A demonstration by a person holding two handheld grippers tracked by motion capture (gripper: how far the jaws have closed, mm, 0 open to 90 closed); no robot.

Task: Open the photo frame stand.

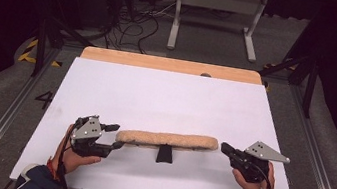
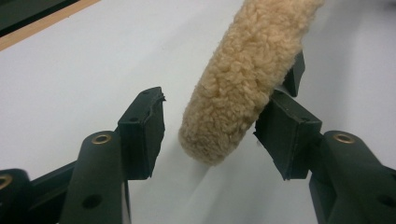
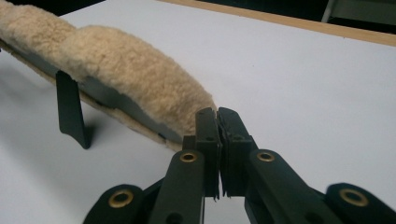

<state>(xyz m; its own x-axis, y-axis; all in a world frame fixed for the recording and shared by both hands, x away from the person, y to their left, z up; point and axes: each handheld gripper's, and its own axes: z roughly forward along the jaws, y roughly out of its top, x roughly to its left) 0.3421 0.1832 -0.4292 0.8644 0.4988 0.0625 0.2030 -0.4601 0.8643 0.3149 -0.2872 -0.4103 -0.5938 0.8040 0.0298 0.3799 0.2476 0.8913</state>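
Left claw (image 1: 114,136) spread open around the left end of the fleece pad (image 1: 168,139), not gripping. Right claw (image 1: 224,147) pressed shut, empty, just off the pad's right end. Pad low centre on white tabletop (image 1: 166,94), long axis left-right, black strap (image 1: 164,153) beneath. No readable lettering.

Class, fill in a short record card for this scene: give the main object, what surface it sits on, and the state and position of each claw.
Main object: long fleece pad with a black handle underneath
Surface: white table
Left claw: open, jaws on either side of the pad's end, not closed on it
Right claw: shut, empty, tips right at the pad's other end; contact unclear
Hands: one on each claw, at the table's near edge
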